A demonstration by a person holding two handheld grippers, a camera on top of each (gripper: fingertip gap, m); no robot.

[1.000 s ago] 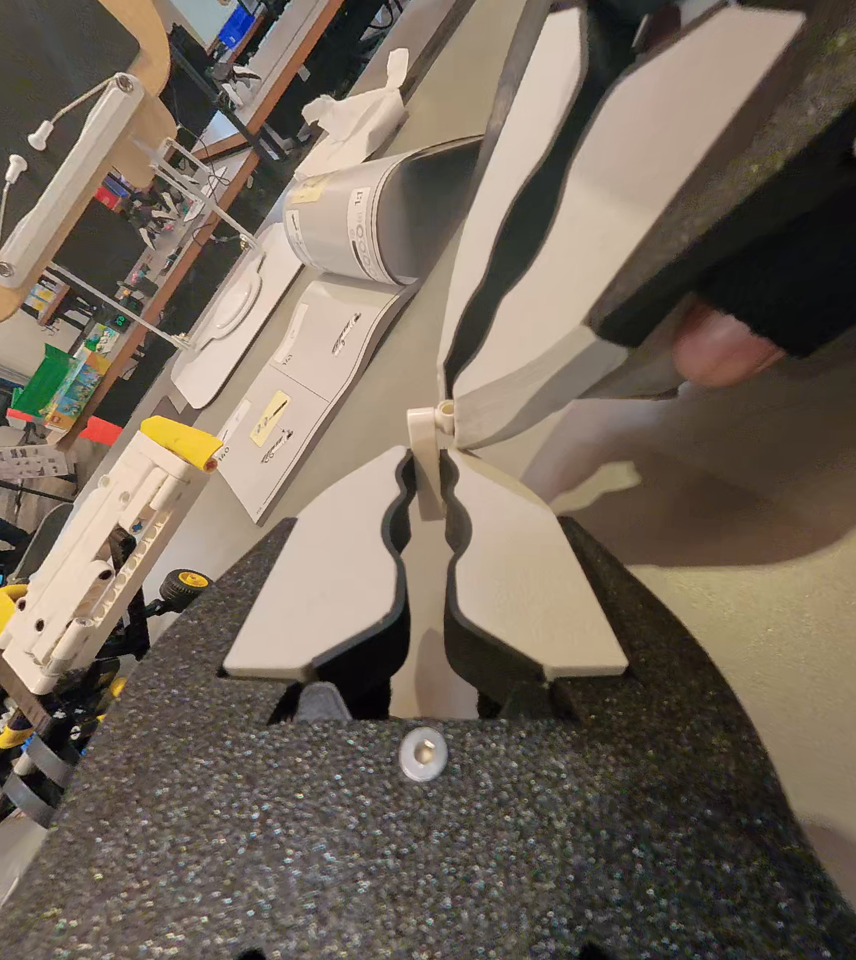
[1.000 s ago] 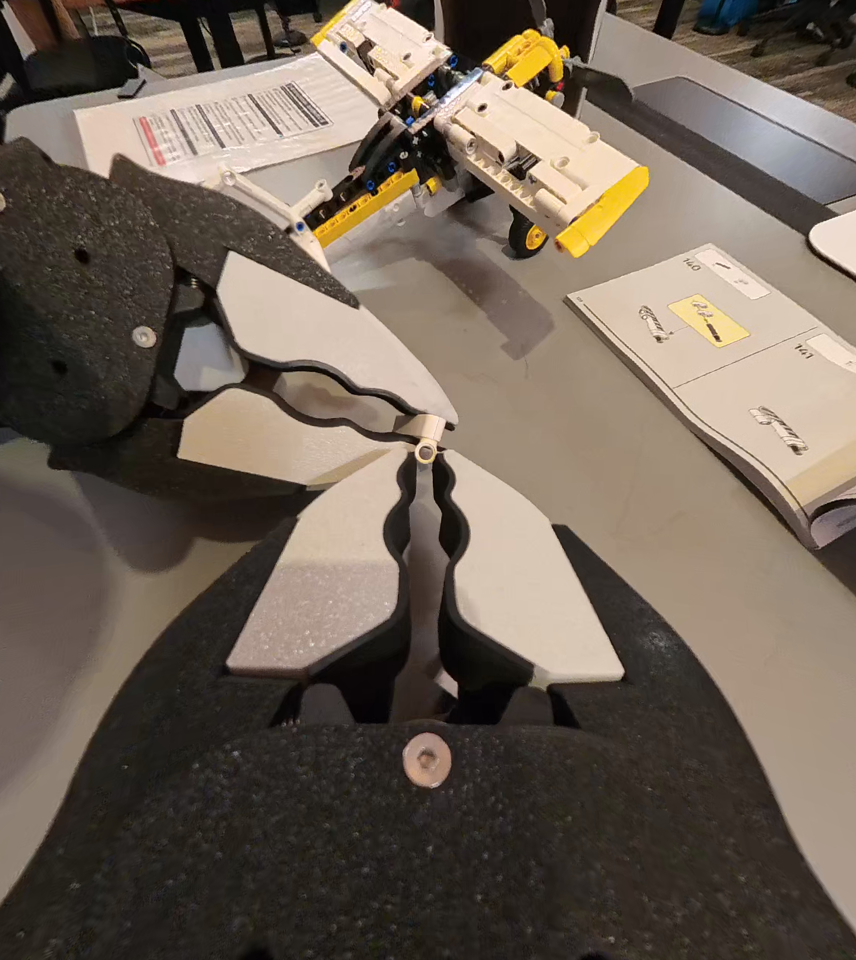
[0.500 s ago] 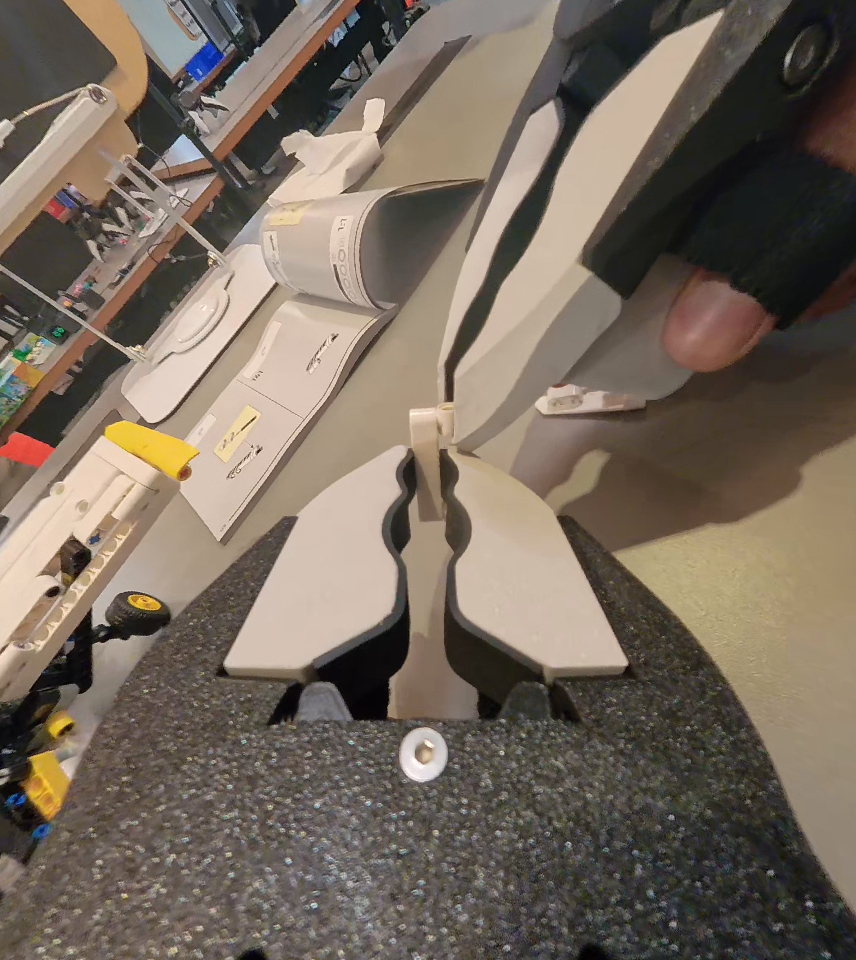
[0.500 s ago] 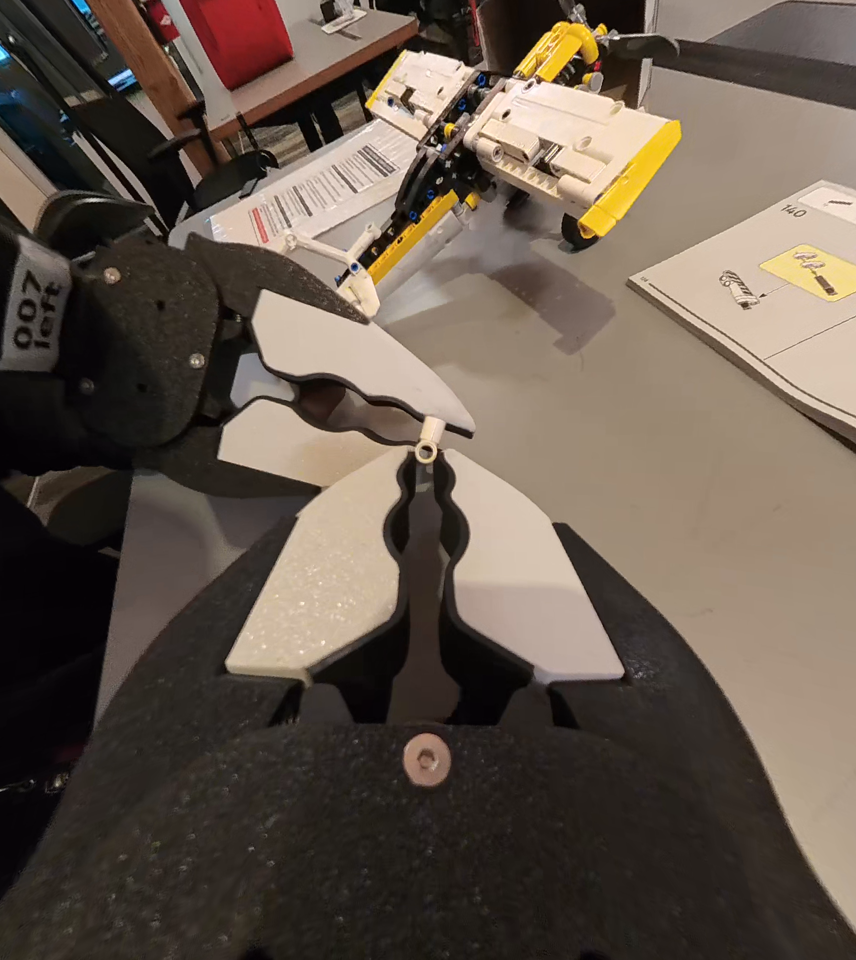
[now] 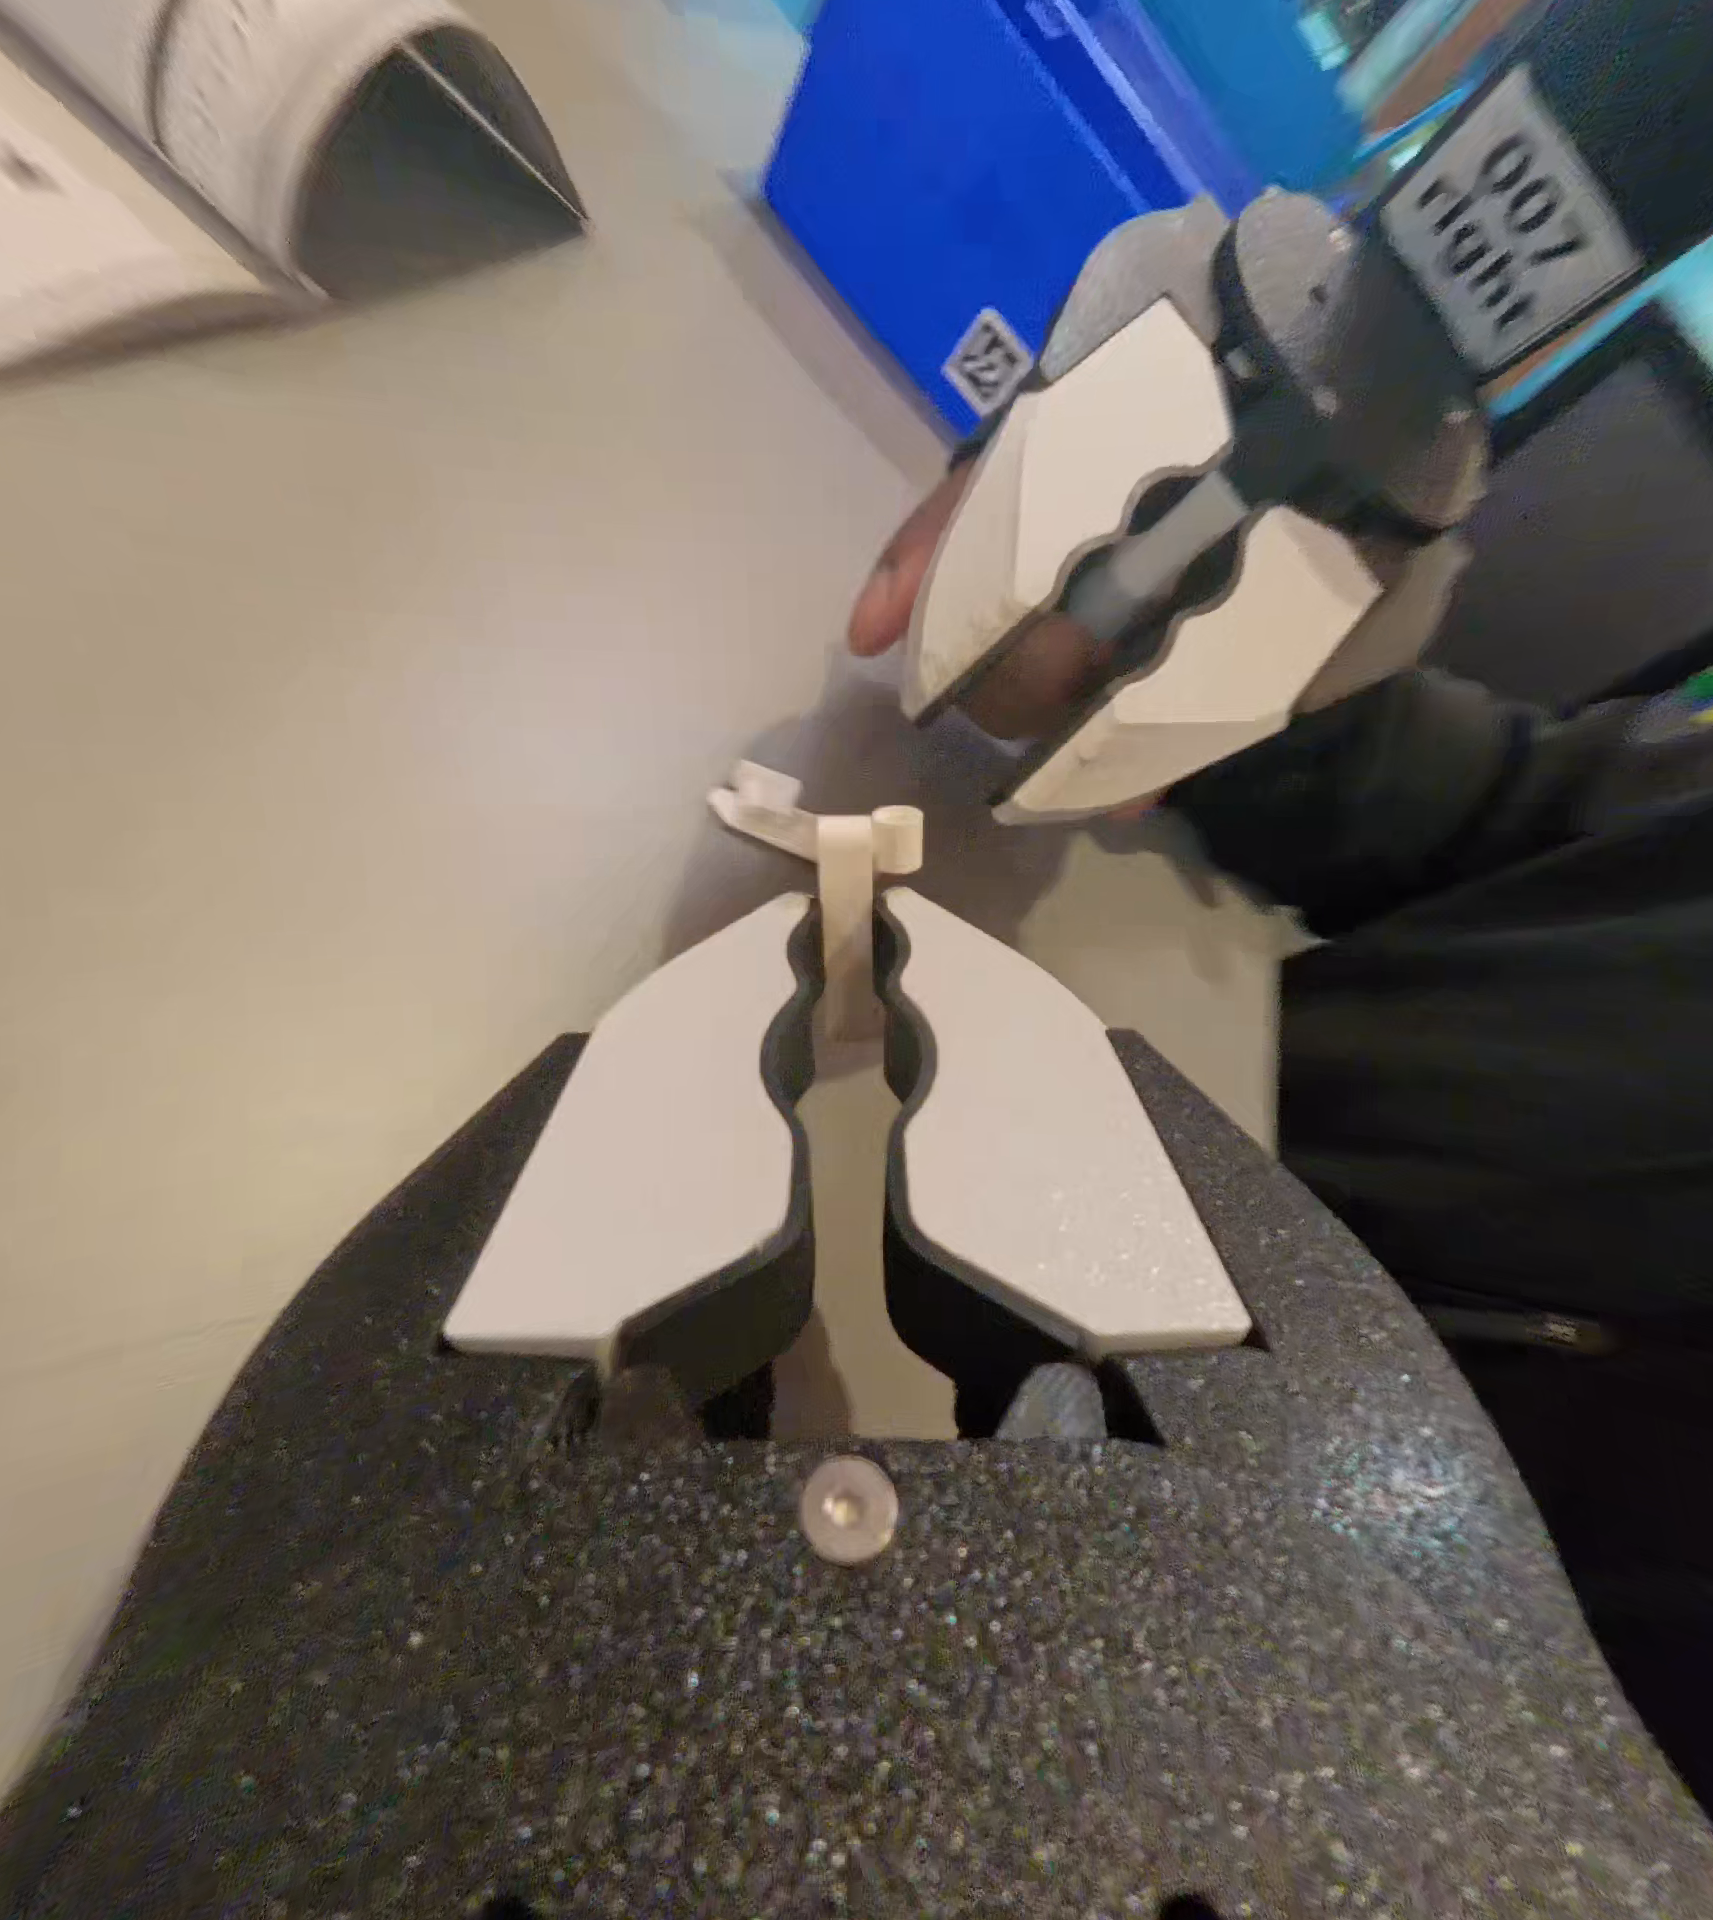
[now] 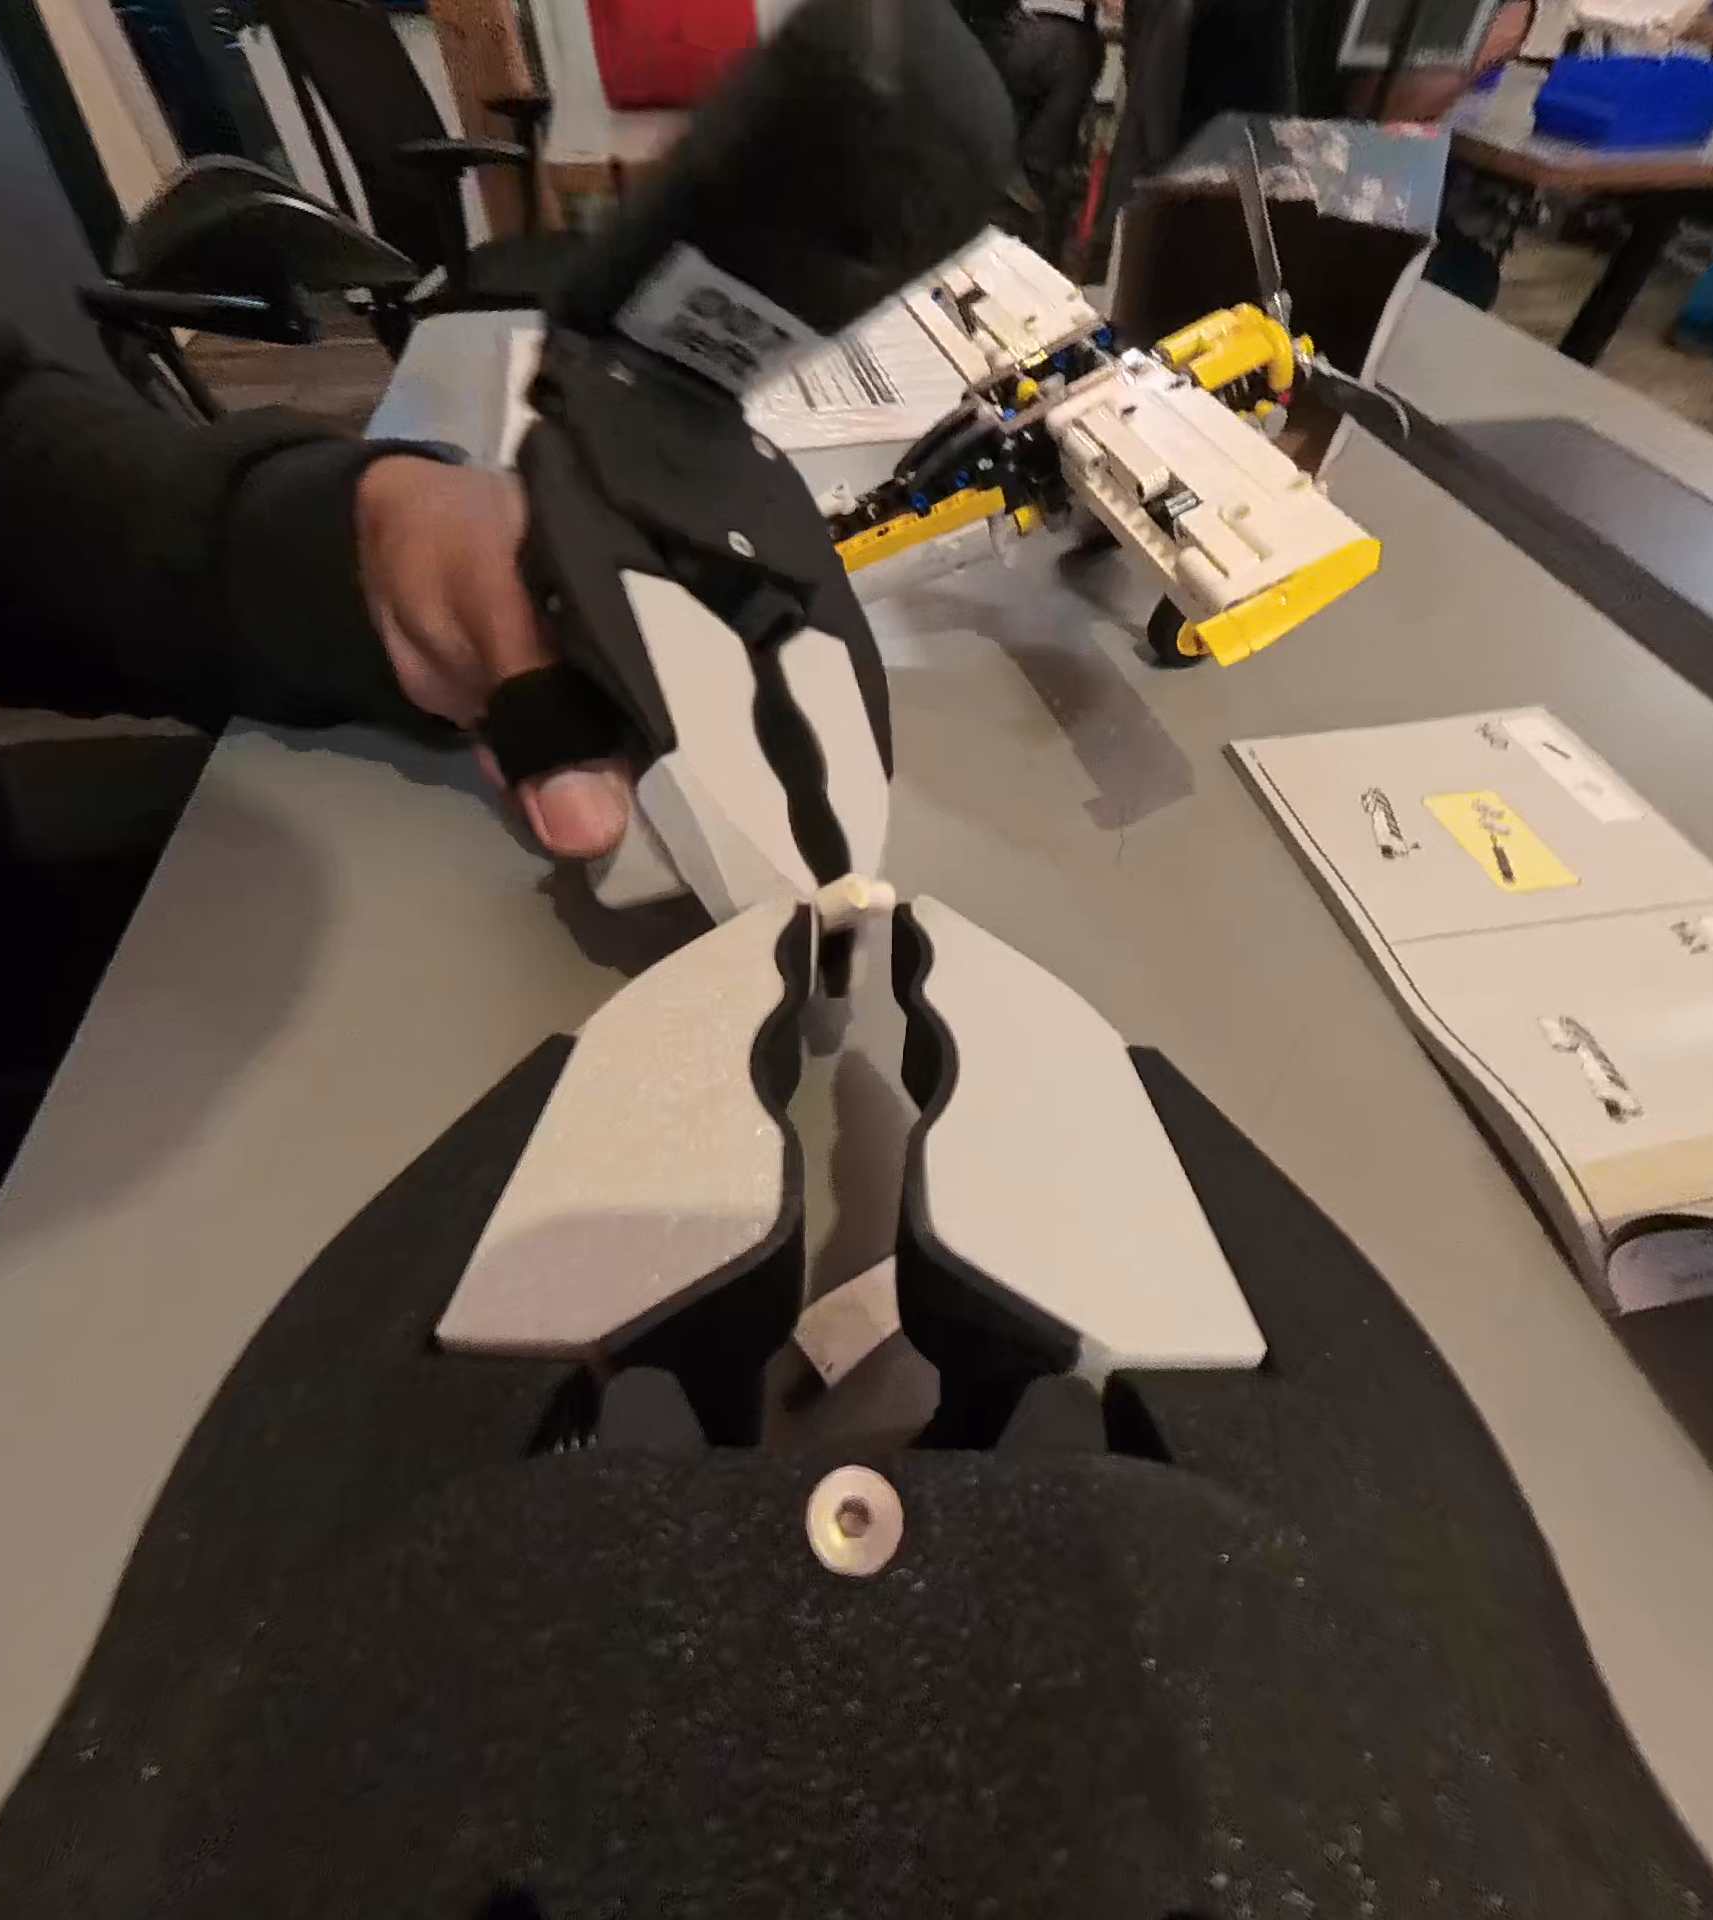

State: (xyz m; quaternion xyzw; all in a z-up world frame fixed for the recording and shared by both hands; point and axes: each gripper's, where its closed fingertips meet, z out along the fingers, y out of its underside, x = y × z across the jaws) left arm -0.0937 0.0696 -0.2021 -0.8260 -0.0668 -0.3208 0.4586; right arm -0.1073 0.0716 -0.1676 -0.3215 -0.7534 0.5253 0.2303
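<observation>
The left gripper (image 5: 847, 904) is clamped on a small white plastic piece (image 5: 844, 883) above the grey table (image 5: 312, 623). The right gripper (image 6: 852, 914), jaws apart and empty, hangs nearby; best keep the pinch steady

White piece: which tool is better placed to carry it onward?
Probably left. The left tool already pinches the white piece at its fingertips, while the right tool stands apart from it, with its jaws open and nothing between them.

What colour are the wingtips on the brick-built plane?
Yellow; the wingtip on the white plane shows best in the right wrist view.
</observation>
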